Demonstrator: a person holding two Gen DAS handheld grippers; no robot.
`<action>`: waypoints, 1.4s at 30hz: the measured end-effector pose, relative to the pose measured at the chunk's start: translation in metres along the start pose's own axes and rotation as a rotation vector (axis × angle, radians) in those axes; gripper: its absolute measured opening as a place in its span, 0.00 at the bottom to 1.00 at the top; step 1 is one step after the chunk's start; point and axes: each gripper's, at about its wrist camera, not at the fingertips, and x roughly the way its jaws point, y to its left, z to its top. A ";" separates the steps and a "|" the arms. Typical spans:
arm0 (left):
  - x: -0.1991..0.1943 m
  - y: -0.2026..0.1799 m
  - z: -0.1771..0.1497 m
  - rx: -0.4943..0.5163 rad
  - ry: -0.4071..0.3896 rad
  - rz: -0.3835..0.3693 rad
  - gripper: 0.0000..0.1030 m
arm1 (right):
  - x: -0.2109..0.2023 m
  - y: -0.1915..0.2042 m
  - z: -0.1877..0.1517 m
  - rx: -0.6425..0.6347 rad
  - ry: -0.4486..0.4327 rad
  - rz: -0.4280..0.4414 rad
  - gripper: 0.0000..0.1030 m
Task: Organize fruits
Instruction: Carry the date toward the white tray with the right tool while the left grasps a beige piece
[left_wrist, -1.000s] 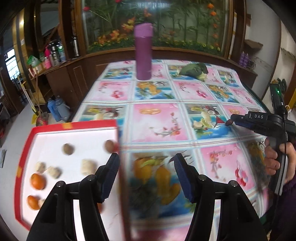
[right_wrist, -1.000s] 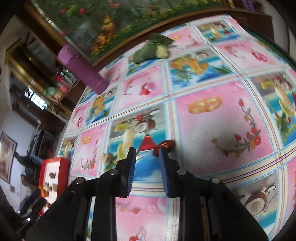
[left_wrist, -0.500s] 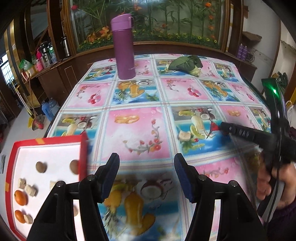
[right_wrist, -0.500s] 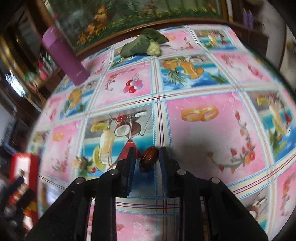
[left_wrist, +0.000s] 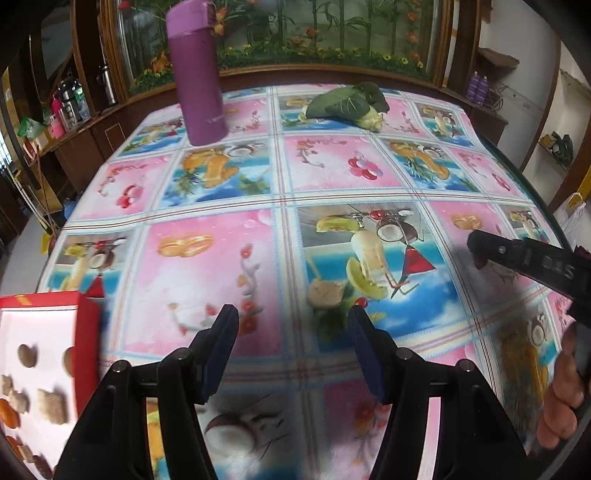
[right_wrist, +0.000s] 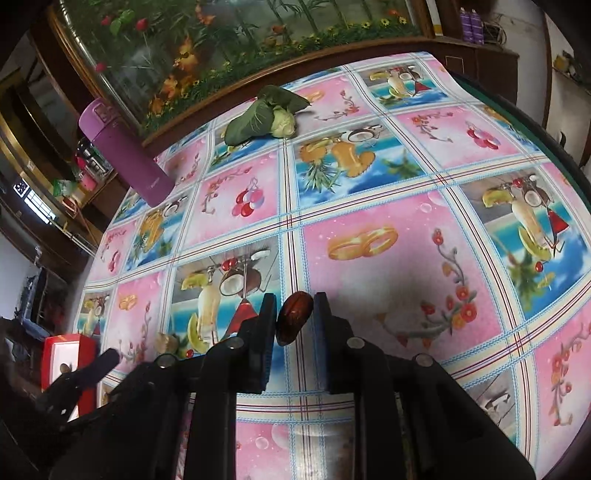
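Observation:
A dark red date (right_wrist: 293, 317) sits between the pads of my right gripper (right_wrist: 294, 312), which is shut on it low over the flowered tablecloth. The left wrist view shows that right gripper (left_wrist: 476, 249) reaching in from the right, with a sliver of the date under its tip. My left gripper (left_wrist: 291, 319) stands open and holds nothing, just above the cloth. A beige lump (left_wrist: 325, 293) lies just beyond its right finger. The red tray (left_wrist: 86, 321) at lower left holds brown nuts (left_wrist: 27, 356), beige pieces (left_wrist: 51, 406) and an orange fruit (left_wrist: 7, 419).
A tall purple flask (left_wrist: 197, 74) stands at the far left of the table. A leafy green vegetable (left_wrist: 347, 103) lies at the far middle. A hand (left_wrist: 561, 406) grips the right tool's handle. A wooden cabinet and planter run behind the table.
My left gripper has swung right, away from the tray, which slid toward the left edge of view. The right gripper has moved up to the date and closed its fingers on it.

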 end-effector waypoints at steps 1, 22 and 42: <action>0.003 -0.001 0.001 -0.002 0.002 -0.005 0.59 | -0.001 0.000 0.000 0.001 -0.002 0.002 0.21; 0.018 -0.009 0.005 0.019 -0.002 -0.033 0.22 | -0.002 0.008 -0.002 -0.013 -0.002 0.041 0.21; -0.139 0.106 -0.066 -0.132 -0.251 0.078 0.22 | -0.017 0.099 -0.058 -0.242 -0.053 0.308 0.22</action>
